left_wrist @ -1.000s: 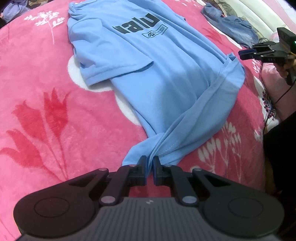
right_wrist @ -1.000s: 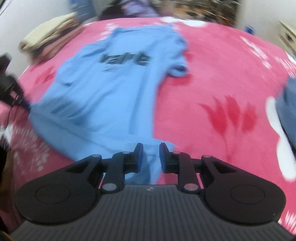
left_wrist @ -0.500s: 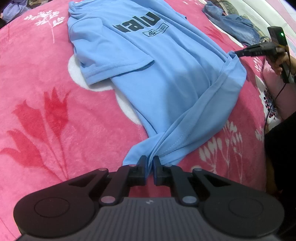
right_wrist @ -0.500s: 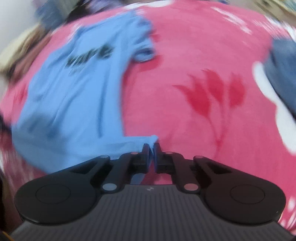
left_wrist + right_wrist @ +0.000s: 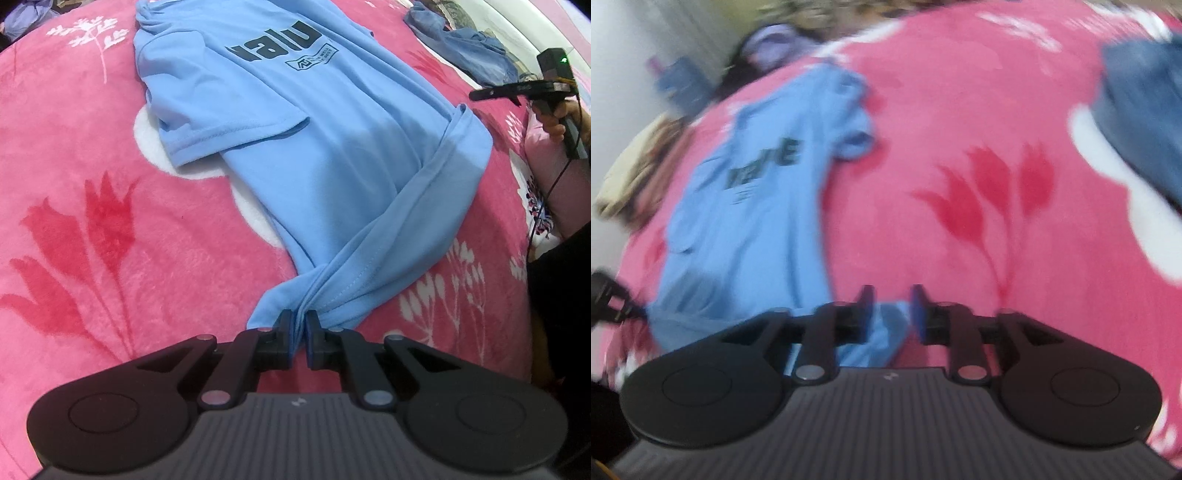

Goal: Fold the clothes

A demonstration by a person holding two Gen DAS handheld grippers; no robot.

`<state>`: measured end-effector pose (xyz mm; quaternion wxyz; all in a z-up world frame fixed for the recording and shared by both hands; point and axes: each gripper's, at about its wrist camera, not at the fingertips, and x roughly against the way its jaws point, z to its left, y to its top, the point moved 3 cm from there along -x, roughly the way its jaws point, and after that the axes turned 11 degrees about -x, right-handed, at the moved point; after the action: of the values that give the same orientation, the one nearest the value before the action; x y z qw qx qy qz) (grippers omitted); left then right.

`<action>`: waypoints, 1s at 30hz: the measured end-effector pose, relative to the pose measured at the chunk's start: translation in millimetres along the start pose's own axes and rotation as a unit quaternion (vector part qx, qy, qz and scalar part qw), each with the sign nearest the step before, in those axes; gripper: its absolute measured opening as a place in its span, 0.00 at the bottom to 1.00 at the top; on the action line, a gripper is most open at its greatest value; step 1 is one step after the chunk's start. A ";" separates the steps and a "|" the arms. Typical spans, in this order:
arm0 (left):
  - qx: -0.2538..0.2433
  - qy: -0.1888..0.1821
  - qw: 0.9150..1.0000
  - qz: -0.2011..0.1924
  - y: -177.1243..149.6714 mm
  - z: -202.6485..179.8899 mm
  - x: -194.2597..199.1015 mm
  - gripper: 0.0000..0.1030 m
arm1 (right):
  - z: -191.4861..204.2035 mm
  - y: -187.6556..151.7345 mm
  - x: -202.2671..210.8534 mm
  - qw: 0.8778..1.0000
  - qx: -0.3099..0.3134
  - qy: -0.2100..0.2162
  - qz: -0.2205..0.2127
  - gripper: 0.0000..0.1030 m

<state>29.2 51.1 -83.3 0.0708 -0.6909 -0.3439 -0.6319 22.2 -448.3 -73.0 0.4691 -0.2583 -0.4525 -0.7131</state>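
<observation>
A light blue T-shirt [image 5: 332, 147] with a dark chest print lies spread on the pink floral blanket [image 5: 110, 240]. My left gripper [image 5: 299, 321] is shut on its bunched near hem corner, and the hem is drawn taut toward the far corner. The right gripper [image 5: 476, 95] hovers side-on just beyond that far hem corner, held in a hand. In the blurred right wrist view the right gripper [image 5: 891, 299] stands open, its fingers apart. A corner of the T-shirt [image 5: 886, 325] lies loose below and between them. The left gripper [image 5: 609, 291] shows at the far left edge.
A crumpled denim garment [image 5: 461, 44] lies at the blanket's far right, the denim garment [image 5: 1137, 110] also showing in the right wrist view. Beige folded clothes [image 5: 628, 177] and purple cloth [image 5: 775, 40] sit past the blanket's edge. A person's dark clothing [image 5: 561, 295] is at the right.
The right gripper, shut on the shirt's hem corner half a second ago, has opened and let it go, and its view has swung. The left gripper keeps its hold unmoved.
</observation>
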 end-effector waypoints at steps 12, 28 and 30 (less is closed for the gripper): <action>-0.008 -0.005 1.000 0.015 4.6 -0.1 -3.1 0.07 | 48.1 26.8 -60.0 0.917 0.318 0.070 0.231 0.51; -0.025 0.009 0.999 0.025 8.6 -6.7 -6.3 0.07 | 50.3 13.9 -54.9 0.893 0.330 0.091 0.292 0.09; -0.031 0.018 0.999 0.021 7.7 -10.3 -5.1 0.06 | 54.0 9.2 -46.8 0.894 0.338 0.080 0.282 0.06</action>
<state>25.2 37.9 -83.4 0.0687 -0.6880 -0.3085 -0.6533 47.4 -381.4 -81.8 0.7441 -0.1423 -0.5355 -0.3733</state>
